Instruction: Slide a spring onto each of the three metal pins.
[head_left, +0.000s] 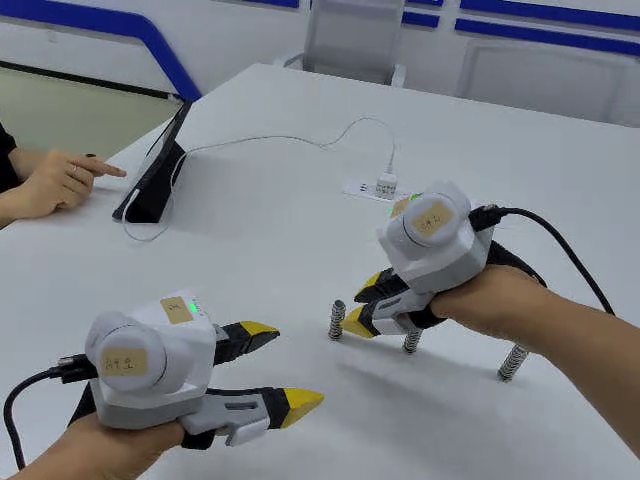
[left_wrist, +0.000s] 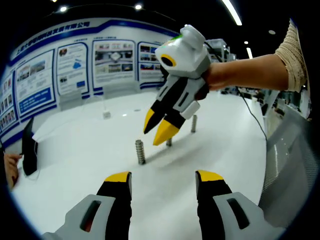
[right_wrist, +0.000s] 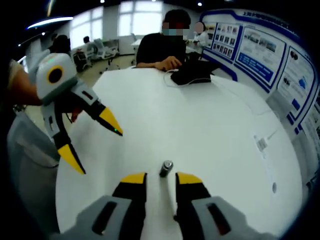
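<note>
The middle spring (head_left: 412, 341) is half hidden beneath the right gripper (head_left: 362, 304) in the head view. In the left gripper view little of it shows past that gripper's lower yellow tip. From above it is hard to tell whether a pin runs inside any coil, though the right gripper view shows a metal end at the top of the left spring (right_wrist: 165, 168). All three springs stand upright on the white table (head_left: 280, 240), in a row running left to right. The right spring (head_left: 513, 362) stands apart from the other two, near the person's forearm. The right gripper's jaws are parted by a narrow gap and grasp nothing; the left spring stands just beyond their tips, in line with the gap and not between them. The left gripper (head_left: 285, 365) sits at the near left, well apart from the springs, its jaws spread wide and empty. The right gripper view takes in a seated person across the table at a dark tablet (right_wrist: 192, 75). The left gripper view shows wall posters (left_wrist: 75, 65) behind the springs.
</note>
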